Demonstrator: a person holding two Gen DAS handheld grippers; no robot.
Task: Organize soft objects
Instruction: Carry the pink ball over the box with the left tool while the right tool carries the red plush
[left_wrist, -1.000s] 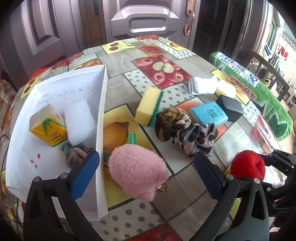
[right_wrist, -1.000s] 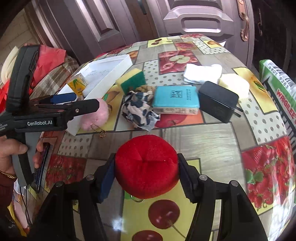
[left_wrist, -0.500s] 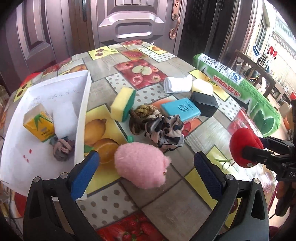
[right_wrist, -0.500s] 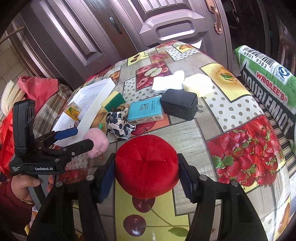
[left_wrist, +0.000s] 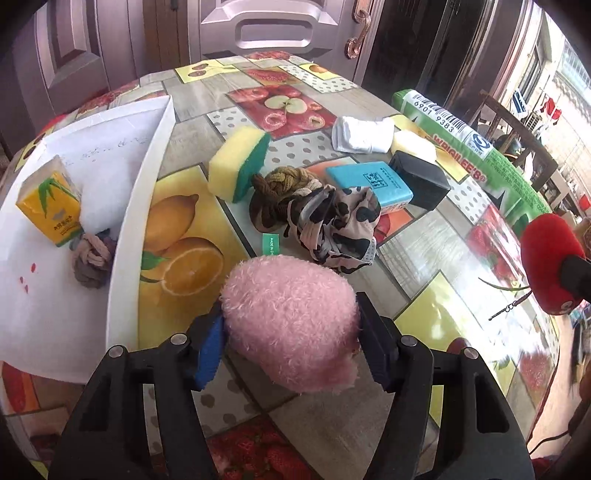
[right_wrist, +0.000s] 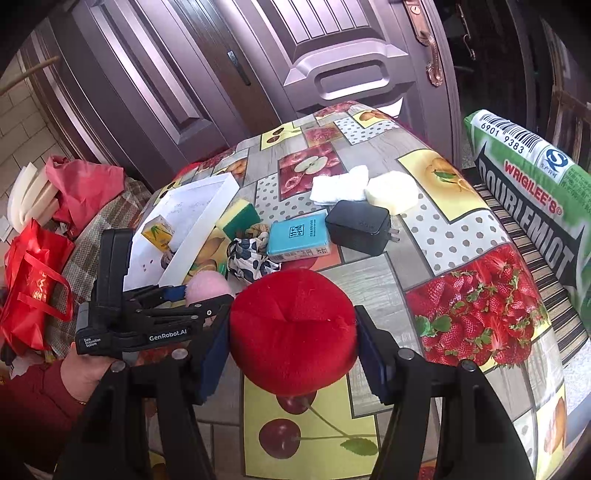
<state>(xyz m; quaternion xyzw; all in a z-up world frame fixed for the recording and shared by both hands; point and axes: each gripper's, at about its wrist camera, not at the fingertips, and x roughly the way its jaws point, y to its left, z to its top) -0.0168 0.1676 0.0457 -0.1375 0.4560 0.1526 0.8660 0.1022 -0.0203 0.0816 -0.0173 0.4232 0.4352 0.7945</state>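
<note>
A fluffy pink plush (left_wrist: 291, 325) lies on the fruit-print table near the front edge, beside the white tray (left_wrist: 140, 206). My left gripper (left_wrist: 291, 336) is around it and its jaws are closing; both pads touch the plush's sides. From the right wrist view, the pink plush (right_wrist: 207, 288) shows between the left gripper's (right_wrist: 201, 295) fingers. My right gripper (right_wrist: 291, 350) is shut on a round red plush (right_wrist: 293, 325), held above the table; this red plush (left_wrist: 546, 262) appears at the right edge of the left wrist view.
The tray holds a yellow tissue pack (left_wrist: 50, 206), a white sponge (left_wrist: 103, 199) and a knotted hair tie (left_wrist: 92, 258). Mid-table lie a yellow-green sponge (left_wrist: 240, 166), a brown braided knot (left_wrist: 280, 192), a cow-print scrunchie (left_wrist: 336, 225), a blue box (left_wrist: 369, 182), a black charger (left_wrist: 419, 179) and a white cloth (left_wrist: 362, 134).
The left gripper moved forward over the pink plush and its wide-open jaws came in against it. The right gripper rose with the red plush still in it.
</note>
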